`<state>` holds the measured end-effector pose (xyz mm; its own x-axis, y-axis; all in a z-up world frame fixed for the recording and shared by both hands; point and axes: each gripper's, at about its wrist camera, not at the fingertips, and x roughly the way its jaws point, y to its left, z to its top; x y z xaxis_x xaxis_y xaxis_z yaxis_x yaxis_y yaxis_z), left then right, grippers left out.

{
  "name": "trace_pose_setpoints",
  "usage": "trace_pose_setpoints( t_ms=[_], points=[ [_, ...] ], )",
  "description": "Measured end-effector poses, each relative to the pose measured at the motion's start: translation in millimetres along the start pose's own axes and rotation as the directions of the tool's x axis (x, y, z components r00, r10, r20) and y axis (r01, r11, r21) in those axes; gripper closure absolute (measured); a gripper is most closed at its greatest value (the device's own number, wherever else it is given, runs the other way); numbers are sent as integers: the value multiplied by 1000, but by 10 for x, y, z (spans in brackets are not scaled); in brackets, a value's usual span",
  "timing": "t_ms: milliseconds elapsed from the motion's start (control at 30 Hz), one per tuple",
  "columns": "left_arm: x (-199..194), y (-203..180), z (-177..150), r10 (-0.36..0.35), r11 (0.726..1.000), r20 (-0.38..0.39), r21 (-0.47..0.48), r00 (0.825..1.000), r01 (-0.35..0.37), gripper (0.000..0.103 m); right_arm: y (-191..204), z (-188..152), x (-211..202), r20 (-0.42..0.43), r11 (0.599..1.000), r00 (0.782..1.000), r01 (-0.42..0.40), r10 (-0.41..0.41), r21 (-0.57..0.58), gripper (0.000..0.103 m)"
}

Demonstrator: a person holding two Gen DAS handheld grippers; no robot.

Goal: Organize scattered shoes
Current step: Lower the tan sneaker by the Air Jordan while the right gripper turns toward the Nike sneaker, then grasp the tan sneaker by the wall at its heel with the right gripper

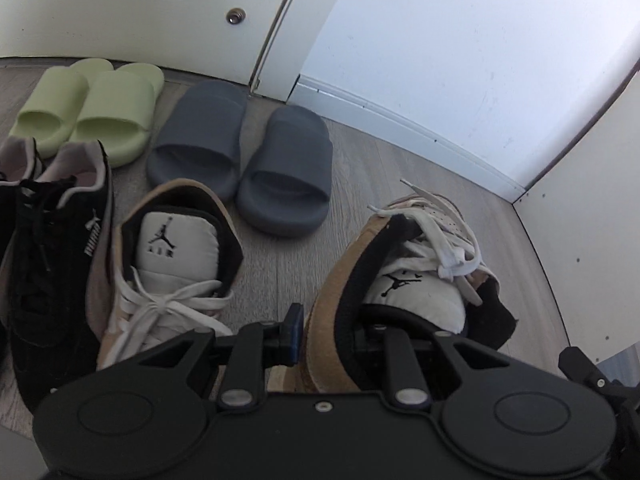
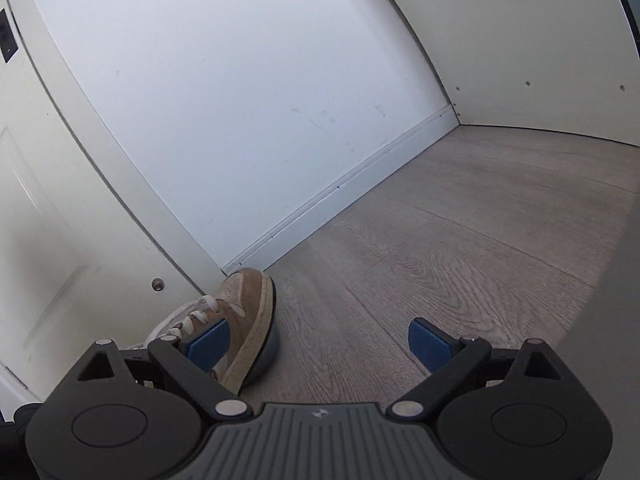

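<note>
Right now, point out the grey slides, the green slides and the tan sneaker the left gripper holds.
grey slides (image 1: pixel 280 168): left wrist view, right slide's strap.
green slides (image 1: pixel 116 104): left wrist view, right slide's strap.
tan sneaker (image 1: pixel 332 280): left wrist view, suede collar side.

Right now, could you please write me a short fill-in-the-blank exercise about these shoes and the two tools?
1. The left tool is shut on a tan ____ sneaker.
2. The right tool holds ____.
3. Beside the grey slides stands a pair of ____ slides.
4. The black Puma sneaker lies next to the other tan ____.

Missing words: Jordan; nothing; green; sneaker
</note>
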<state>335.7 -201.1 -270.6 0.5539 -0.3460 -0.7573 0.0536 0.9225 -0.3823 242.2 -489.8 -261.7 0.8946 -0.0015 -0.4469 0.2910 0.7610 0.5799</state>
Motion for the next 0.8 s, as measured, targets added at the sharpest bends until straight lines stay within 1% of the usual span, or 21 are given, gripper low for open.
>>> trace_pose_setpoints(
  t_ms=[100,200,267,367,467,533,567,633,767,800],
  points=[
    [197,-2,-65,33,999,-35,1,999,-33,82,-176,-6,100,-38,996,999,-33,37,86,7],
    [302,74,-133,77,997,-55,8,995,-77,82,-235,7,119,-46,993,998,-40,46,110,7],
    [342,138,-138,94,996,-65,8,993,-93,82,-228,22,104,-45,995,998,-32,36,95,7],
    [367,209,-187,95,995,-72,1,993,-95,82,-161,32,133,-66,999,997,37,-35,24,7],
    [393,238,-236,89,996,-87,5,992,-89,81,-134,29,185,-96,1000,995,29,-28,2,7],
    [440,234,-269,91,996,-113,31,989,-88,79,-97,28,213,-112,1000,993,23,-25,-20,7],
    [448,225,-284,88,995,-115,53,989,-83,78,-78,32,223,-118,999,993,21,-25,-35,7],
    [424,211,-287,59,995,-137,85,989,-47,60,-14,44,247,-129,997,991,12,-22,-79,7],
    [230,242,-270,7,993,-145,118,989,10,54,136,53,248,-162,982,986,-4,-27,-191,7],
    [137,251,-278,3,989,-135,147,991,17,48,203,47,262,-182,969,983,-12,-34,-249,7]
  ],
)
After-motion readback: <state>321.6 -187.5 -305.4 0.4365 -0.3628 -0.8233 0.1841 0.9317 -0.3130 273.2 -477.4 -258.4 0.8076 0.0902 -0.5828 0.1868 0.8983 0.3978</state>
